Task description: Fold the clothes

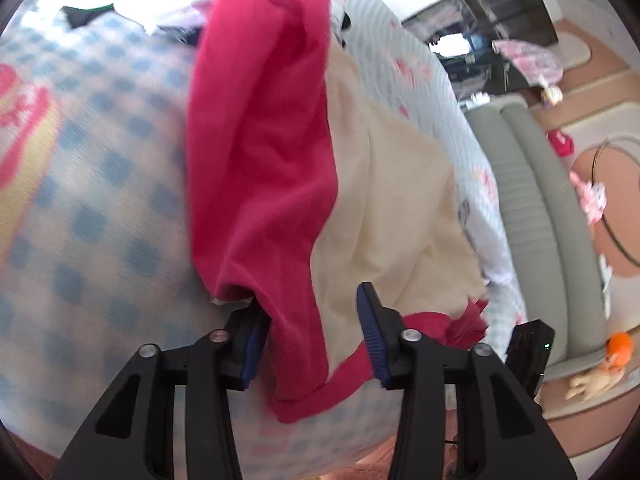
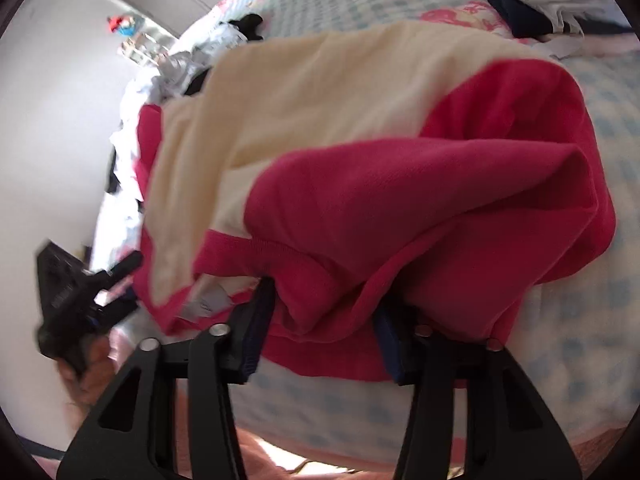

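A red and cream garment (image 1: pixel 280 184) lies folded on the blue-checked bed cover (image 1: pixel 100 200). Its near red hem passes between the fingers of my left gripper (image 1: pixel 314 340), whose jaws stand wide apart and open. In the right wrist view the same garment (image 2: pixel 400 208) bulges in a thick red fold over my right gripper (image 2: pixel 324 332), also open, with the fabric draped across both blue pads (image 2: pixel 256 332). The left gripper (image 2: pixel 126 284) shows at the garment's left edge, held by a hand (image 2: pixel 88 364).
A pile of white and dark clothes (image 2: pixel 160 76) lies along the wall side of the bed, with more clothes (image 2: pixel 532 12) at its far end. Beside the bed stand a grey padded bench (image 1: pixel 536 208) and toys (image 1: pixel 600 368) on the floor. A small black device (image 1: pixel 530 354) sits near the garment's corner.
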`<state>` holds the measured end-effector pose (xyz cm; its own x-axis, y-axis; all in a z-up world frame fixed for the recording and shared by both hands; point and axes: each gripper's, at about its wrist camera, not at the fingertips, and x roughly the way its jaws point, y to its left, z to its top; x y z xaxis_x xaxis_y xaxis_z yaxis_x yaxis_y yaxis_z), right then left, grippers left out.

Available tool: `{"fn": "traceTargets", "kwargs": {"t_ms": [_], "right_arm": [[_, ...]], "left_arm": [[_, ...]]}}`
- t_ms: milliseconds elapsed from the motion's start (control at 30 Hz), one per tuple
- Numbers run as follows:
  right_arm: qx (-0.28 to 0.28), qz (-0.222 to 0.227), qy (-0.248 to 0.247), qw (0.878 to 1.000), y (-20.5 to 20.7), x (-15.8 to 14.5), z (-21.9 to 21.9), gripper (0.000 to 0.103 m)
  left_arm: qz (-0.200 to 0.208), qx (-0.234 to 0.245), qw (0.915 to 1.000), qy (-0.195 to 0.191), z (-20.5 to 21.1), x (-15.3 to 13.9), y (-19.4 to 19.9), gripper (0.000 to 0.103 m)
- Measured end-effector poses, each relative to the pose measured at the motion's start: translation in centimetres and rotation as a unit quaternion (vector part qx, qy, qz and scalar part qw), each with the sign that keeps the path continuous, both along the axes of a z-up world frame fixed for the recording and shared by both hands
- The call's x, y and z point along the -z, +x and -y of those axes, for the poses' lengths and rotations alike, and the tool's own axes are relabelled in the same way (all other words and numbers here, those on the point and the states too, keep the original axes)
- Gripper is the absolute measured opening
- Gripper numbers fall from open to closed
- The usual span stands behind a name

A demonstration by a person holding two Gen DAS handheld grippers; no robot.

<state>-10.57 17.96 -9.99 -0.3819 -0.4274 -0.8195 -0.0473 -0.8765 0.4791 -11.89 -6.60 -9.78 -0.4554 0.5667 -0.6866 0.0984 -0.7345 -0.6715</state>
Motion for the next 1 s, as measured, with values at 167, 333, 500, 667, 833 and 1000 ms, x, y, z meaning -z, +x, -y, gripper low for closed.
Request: {"fn": "traceTargets", "kwargs": {"t_ms": [167,333,500,667,833,1000], "right_arm": [[-0.002,-0.033,0.088,0.996,0.3,-1.2,0.3,0.019],[-0.005,-0.066,0.174,0.982,0.5,-2.5,0.6,0.015],[-0.009,-0.071,0.162,0.984,0.6,-3.6,0.1,0.024],[-0.048,-0.033,0.118,0.991,2.3,-2.2,0.8,0.055],[-0.055,-0.001,0.152,0.987,2.5,1.4,1.6,0.045],[-0.007,-0.052,0.258,0.965,-0.2,-0.6,0.6,0.009]], "left_arm": [[-0.021,0.025,0.9993,0.016,-1.0,-1.0,0.6,0.011],[-0.047,0.047,0.997,0.039,-2.1,-2.8,0.9,0.011],[-0.015,0.041,0.9978,0.05,-1.9,-1.7,0.5,0.029],[0.054,0.034,0.996,0.063,-3.3,2.3,0.8,0.047],[0.022,0.037,0.9986,0.031,-5.2,0.9,0.9,0.011],[-0.072,0.012,0.9973,0.009,-4.0,-5.3,0.1,0.01]]}}
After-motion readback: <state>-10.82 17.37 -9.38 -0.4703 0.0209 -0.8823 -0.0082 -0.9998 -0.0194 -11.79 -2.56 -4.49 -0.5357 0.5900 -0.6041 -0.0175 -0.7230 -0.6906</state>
